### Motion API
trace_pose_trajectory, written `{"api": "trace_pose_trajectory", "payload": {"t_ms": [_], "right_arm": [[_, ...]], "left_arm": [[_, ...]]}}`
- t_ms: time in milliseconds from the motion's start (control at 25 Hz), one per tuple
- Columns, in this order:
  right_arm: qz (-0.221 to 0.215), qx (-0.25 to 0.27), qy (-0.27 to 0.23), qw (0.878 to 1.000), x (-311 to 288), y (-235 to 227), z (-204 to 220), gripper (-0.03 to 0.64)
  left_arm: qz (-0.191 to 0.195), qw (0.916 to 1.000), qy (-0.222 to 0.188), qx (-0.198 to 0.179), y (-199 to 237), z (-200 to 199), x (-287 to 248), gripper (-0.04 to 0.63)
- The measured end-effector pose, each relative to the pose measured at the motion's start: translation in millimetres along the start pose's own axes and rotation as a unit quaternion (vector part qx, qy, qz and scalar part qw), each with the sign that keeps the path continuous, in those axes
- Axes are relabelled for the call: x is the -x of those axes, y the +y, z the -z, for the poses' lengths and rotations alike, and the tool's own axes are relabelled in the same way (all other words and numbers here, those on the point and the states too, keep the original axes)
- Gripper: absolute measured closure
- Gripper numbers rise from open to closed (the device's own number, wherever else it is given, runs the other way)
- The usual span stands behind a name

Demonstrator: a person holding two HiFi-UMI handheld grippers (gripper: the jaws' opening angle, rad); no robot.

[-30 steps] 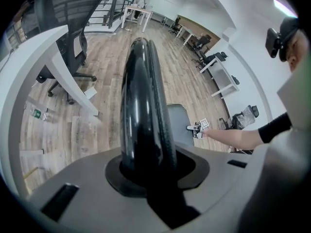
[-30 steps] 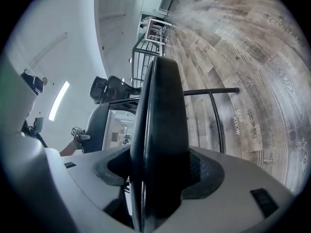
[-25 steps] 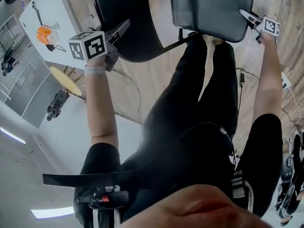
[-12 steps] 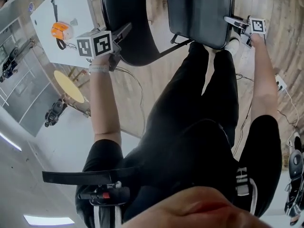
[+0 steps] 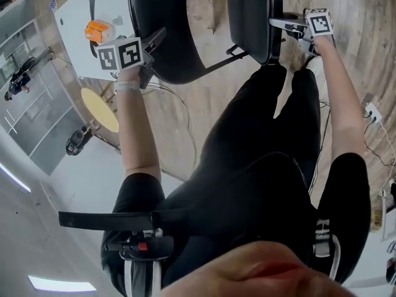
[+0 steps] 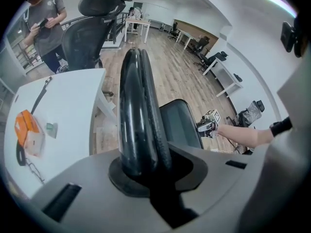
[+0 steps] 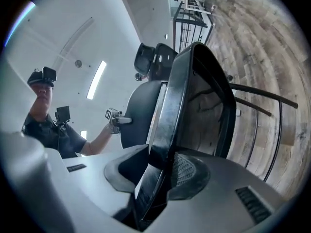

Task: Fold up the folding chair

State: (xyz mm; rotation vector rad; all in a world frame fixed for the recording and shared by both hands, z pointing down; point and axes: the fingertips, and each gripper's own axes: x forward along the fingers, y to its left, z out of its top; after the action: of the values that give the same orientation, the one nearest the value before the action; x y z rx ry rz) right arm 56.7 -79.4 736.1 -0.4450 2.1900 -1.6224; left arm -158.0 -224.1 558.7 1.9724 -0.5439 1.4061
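Folding chair: standing on the wood floor, at 12 o'clock in the head view.
Left tool: squeezing narrow on the rim of the backrest, holding it at its 9 o'clock side.
Right tool: just been closing, now pinching the edge of the seat at its 3 o'clock side.
Seat and backrest: sitting side by side, seat at 3 o'clock of the backrest, a gap showing between.
Tabletop: lying at 10 o'clock, carrying an orange box.
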Motion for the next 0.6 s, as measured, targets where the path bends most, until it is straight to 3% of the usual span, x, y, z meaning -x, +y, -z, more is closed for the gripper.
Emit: {"api": "trace_pose_trajectory", "payload": {"t_ms": [240, 440, 600], "right_arm": [[0.004, 0.016, 0.044, 0.999, -56.9, 14.9, -13.3, 0.503], [-0.011, -0.004, 0.037, 0.999, -109.0, 23.5, -18.0, 0.503], [0.011, -0.021, 0.031, 0.999, -143.2, 18.5, -19.9, 0.503]], "left_arm": [[-0.004, 1.0, -0.002, -0.002, 14.4, -3.9, 14.3, 0.531], [-0.011, 0.9999, -0.002, -0.004, 25.0, -2.0, 28.1, 0.531], [-0.014, 0.9999, 0.002, -0.006, 34.0, -0.5, 30.8, 0.534]]}}
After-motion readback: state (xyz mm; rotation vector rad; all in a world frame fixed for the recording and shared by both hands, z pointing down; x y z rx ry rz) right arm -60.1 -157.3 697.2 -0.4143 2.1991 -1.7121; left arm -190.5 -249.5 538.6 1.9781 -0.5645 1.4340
